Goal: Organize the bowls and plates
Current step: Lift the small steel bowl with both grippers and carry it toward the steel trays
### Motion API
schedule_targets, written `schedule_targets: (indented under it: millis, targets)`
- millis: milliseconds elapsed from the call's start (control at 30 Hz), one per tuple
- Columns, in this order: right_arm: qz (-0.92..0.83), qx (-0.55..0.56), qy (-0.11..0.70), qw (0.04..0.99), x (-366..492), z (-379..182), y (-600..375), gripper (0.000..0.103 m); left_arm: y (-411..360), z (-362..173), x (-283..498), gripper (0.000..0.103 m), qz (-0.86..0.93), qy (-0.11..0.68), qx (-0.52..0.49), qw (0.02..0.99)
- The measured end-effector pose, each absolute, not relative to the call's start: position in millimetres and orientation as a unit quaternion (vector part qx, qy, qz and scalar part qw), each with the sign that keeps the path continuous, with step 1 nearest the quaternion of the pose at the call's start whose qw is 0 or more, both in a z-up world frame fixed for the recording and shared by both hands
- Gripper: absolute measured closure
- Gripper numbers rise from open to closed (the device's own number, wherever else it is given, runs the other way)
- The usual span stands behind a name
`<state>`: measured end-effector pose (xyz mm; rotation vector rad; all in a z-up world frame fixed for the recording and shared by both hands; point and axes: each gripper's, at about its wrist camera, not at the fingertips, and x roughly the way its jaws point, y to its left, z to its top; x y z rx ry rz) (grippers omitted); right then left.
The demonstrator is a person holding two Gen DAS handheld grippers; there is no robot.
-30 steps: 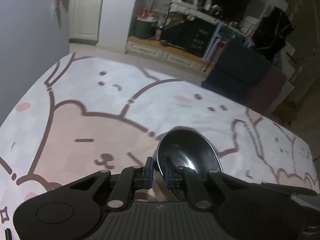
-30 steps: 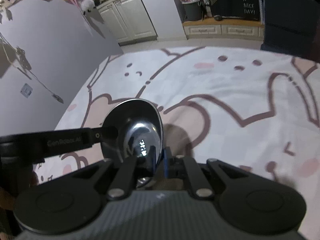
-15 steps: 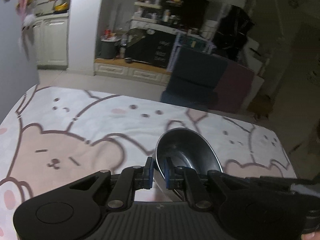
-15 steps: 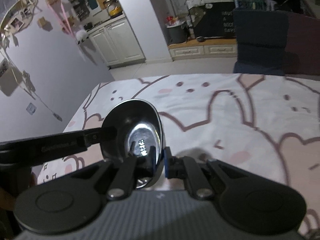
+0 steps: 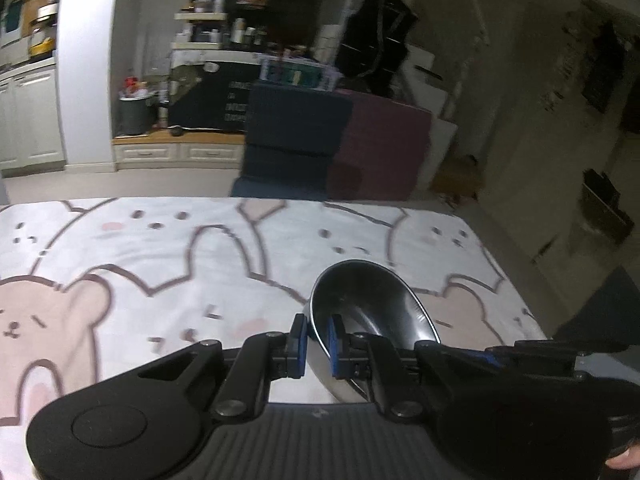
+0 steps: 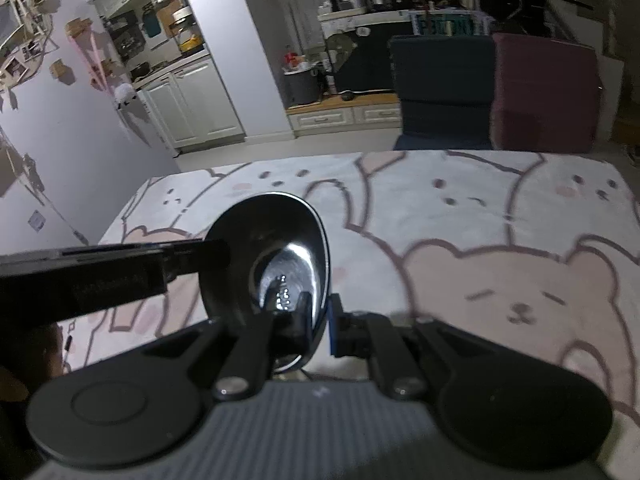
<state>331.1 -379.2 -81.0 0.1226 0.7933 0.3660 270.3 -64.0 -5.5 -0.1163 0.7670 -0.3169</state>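
A shiny steel bowl point(image 5: 372, 304) is held tilted above a table with a bear-print cloth point(image 5: 160, 256). My left gripper point(image 5: 318, 338) is shut on its near left rim. The same bowl point(image 6: 272, 256) shows in the right wrist view, where my right gripper point(image 6: 320, 320) is shut on its right rim. The left gripper's black body point(image 6: 100, 272) reaches in from the left and touches the bowl's left edge. The right gripper's body point(image 5: 540, 356) shows at the lower right of the left wrist view. No plates are in view.
Past the table's far edge stand a dark blue and maroon block point(image 5: 332, 140), white cabinets point(image 6: 192, 104) and cluttered shelves point(image 5: 224, 32). A grey wall point(image 6: 60, 128) runs along the table's left side. The room is dim.
Both grippers have lifted and swung right with the bowl still held between them. The view has tilted up from the cloth to the room, and the table's right edge has come into view.
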Motion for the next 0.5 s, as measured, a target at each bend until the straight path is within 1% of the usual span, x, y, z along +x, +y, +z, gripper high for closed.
schedule_targets:
  millis: [333, 500]
  targets:
    - [0.148, 0.074, 0.394, 0.904, 296, -98, -467, 0.094, -135, -30, 252, 0.092, -0.19, 0.394, -0.071, 0.896]
    - [0.148, 0.059, 0.4, 0.903, 284, -102, -495, 0.094, -159, -44, 245, 0.091, -0.201, 0.408, -0.079, 0.887]
